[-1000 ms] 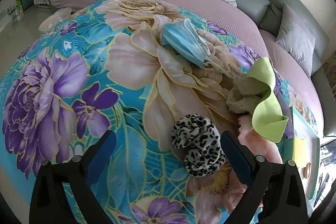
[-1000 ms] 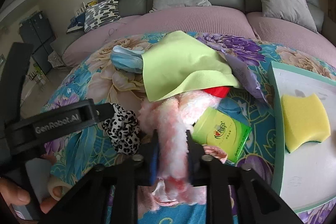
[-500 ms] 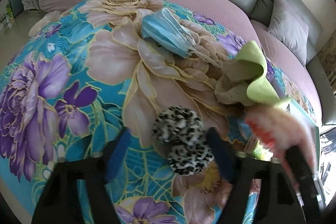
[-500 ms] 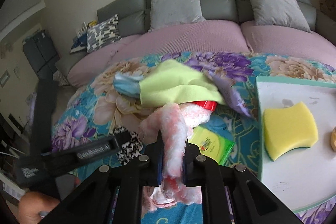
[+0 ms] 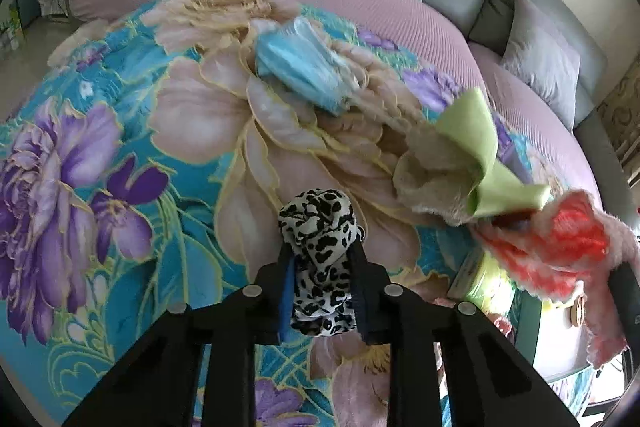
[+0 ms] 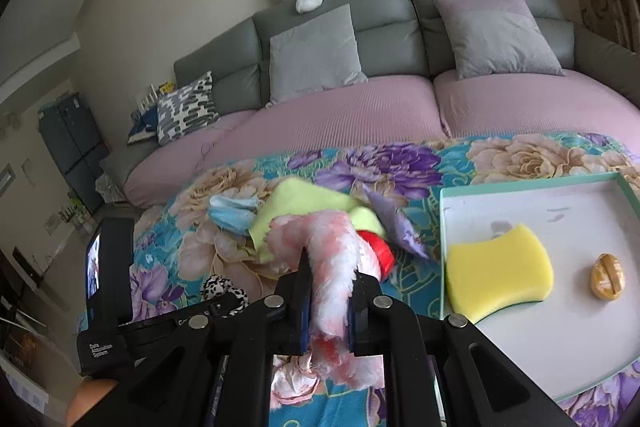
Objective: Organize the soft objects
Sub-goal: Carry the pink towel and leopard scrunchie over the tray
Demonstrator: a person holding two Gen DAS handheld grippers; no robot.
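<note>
On my left, the big change: a second ago the left gripper stood wide astride the leopard-print scrunchie; now its jaws are closing, and the blue pads already squeeze the scrunchie's lower half. The scrunchie bunches up out of the fingers toward 12 o'clock, its bottom seemingly still on the floral cloth covering the table. I judge this grip nearly set and ready for a lift.

At 12 o'clock from that gripper lies the blue face mask, untouched. At 2 o'clock sits the lime-green cloth, draped over a beige cloth, about where it was.

Further right, the right gripper is clamped fully onto the pink fluffy cloth, narrow jaws pinching its middle. Over the last second it has come up off the table: the cloth's top curls over toward 11 o'clock and its tail hangs below the fingers. A red item shows just behind it; I cannot tell whether it belongs to the cloth.

At 3 o'clock from that gripper waits the white tray, already holding a yellow sponge and a small orange object. So both hands now have a soft thing; the tray looks the likely destination.
</note>
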